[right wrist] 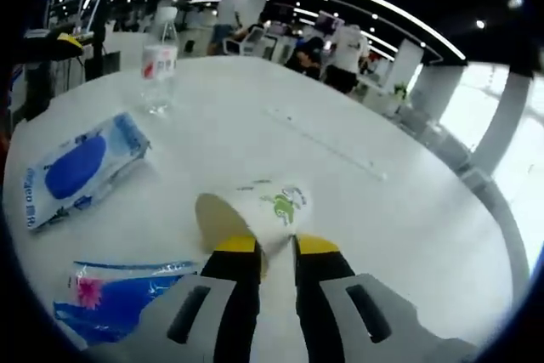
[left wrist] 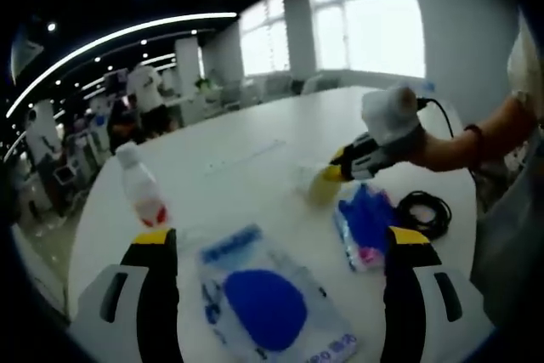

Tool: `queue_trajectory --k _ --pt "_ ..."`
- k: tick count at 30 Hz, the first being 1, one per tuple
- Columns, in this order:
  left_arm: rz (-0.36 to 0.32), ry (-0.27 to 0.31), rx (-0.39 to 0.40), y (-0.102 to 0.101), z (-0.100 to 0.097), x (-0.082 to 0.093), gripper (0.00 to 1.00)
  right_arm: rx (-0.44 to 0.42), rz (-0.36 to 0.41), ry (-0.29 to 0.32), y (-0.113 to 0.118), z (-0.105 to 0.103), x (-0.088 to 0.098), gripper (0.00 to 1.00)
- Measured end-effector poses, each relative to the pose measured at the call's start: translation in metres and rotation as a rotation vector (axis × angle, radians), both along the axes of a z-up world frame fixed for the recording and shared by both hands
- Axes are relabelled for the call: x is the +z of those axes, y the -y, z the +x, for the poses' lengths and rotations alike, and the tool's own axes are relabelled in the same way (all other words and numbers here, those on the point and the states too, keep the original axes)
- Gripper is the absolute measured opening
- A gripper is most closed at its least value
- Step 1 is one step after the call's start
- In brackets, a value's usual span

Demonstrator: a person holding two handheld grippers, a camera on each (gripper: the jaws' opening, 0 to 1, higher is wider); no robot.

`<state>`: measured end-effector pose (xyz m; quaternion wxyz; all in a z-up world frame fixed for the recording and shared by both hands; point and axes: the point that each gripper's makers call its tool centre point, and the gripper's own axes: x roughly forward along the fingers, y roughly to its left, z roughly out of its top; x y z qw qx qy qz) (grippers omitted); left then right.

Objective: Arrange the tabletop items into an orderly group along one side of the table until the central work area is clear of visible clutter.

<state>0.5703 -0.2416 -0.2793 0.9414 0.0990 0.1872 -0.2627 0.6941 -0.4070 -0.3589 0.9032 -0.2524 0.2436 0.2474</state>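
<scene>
Your right gripper [right wrist: 274, 248] fingers pinch the tipped white paper cup [right wrist: 255, 207]; lift gently toward eleven o'clock. Left gripper [left wrist: 280, 248] fingers spread over the clear blue-printed pouch [left wrist: 270, 299].

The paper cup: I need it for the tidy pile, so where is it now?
The white paper cup with a green print lies tipped in the right claw, just beyond the blue plastic packet on the white table.

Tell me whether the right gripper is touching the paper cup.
Touching. In the right gripper view, the right gripper has its jaws closed on the rim wall of the paper cup, which lies tipped on the table.
</scene>
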Motion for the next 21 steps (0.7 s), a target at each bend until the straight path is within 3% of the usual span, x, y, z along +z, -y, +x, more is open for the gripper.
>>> queue_trajectory --k 6,13,21 --pt "0.0 -0.003 -0.013 0.004 -0.001 -0.001 0.97 -0.013 -0.004 -0.009 0.004 0.001 -0.001 0.02" --pt "-0.024 0.02 -0.019 0.009 -0.001 0.007 0.97 -0.045 0.036 -0.037 0.01 -0.001 0.004 0.02" --pt "-0.032 0.036 -0.032 0.014 -0.002 0.012 0.97 -0.058 0.107 -0.025 0.01 -0.009 0.031 0.02"
